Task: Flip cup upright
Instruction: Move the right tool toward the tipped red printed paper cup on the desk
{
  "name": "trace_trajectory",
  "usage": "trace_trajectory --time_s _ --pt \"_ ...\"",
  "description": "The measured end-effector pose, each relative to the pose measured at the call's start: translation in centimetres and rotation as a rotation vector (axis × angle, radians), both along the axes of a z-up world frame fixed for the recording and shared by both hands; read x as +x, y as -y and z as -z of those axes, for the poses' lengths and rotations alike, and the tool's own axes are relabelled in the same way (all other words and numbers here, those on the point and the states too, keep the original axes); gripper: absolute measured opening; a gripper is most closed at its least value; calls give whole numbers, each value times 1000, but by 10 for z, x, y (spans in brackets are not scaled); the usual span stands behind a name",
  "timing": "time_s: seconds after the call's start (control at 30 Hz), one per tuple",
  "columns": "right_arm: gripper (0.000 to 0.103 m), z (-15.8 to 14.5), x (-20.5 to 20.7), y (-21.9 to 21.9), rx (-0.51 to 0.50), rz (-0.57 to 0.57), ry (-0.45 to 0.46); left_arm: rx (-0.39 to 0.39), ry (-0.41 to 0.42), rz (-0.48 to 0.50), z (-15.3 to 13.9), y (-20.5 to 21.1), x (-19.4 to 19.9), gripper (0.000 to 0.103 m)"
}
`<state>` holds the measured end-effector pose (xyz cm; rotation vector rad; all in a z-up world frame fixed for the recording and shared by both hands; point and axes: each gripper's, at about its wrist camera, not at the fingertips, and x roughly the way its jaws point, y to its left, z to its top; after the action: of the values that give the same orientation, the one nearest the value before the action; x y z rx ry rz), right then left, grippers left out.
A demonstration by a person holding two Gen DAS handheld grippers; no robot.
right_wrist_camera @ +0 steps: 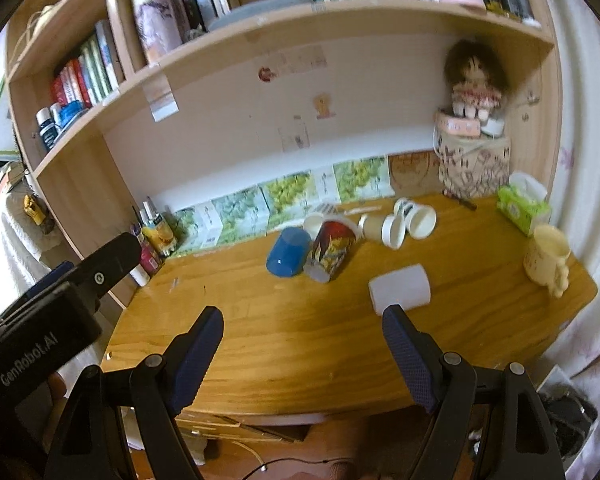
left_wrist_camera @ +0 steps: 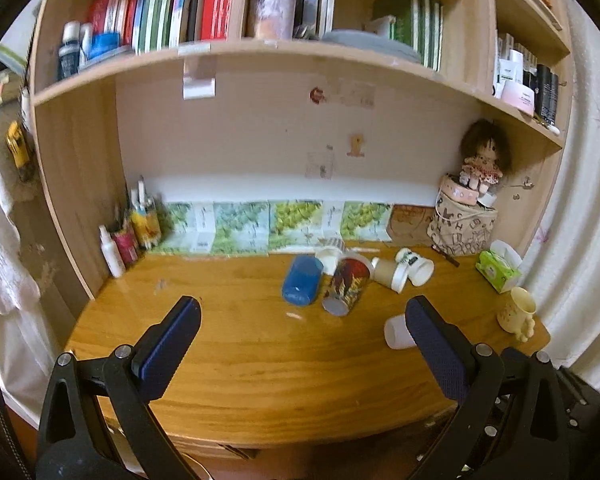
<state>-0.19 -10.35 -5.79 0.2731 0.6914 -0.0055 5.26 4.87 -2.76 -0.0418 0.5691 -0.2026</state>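
Several cups lie on their sides on the wooden desk (left_wrist_camera: 260, 352): a blue cup (left_wrist_camera: 301, 279) (right_wrist_camera: 287, 257), a printed red and yellow cup (left_wrist_camera: 345, 284) (right_wrist_camera: 329, 249), a brown paper cup (left_wrist_camera: 387, 273) (right_wrist_camera: 380, 229), a white cup (left_wrist_camera: 416, 266) (right_wrist_camera: 417, 216) and a translucent white cup (left_wrist_camera: 396, 331) (right_wrist_camera: 400, 288) nearest me. My left gripper (left_wrist_camera: 302, 312) is open and empty above the desk's front. My right gripper (right_wrist_camera: 302, 322) is open and empty, its right finger (right_wrist_camera: 404, 344) just in front of the translucent cup.
A cream mug (left_wrist_camera: 518, 312) (right_wrist_camera: 546, 258) stands upright at the desk's right edge, beside a green tissue pack (right_wrist_camera: 522, 205). A doll (left_wrist_camera: 482, 158) sits on a patterned bag at the back right. Bottles (left_wrist_camera: 134, 230) stand at the back left. Bookshelves hang above.
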Motion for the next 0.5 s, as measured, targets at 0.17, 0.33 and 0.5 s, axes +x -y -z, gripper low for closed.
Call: trace_trajectory --time_s 0.17,0.33,0.5 --pt "82 17 7 4 40 9 -81 3 -73 36 15 7 10 102" --pt "82 39 19 15 103 15 -208 10 -151 72 24 21 26 102" --pt "82 56 36 34 157 33 -280 32 -227 82 35 37 48 102"
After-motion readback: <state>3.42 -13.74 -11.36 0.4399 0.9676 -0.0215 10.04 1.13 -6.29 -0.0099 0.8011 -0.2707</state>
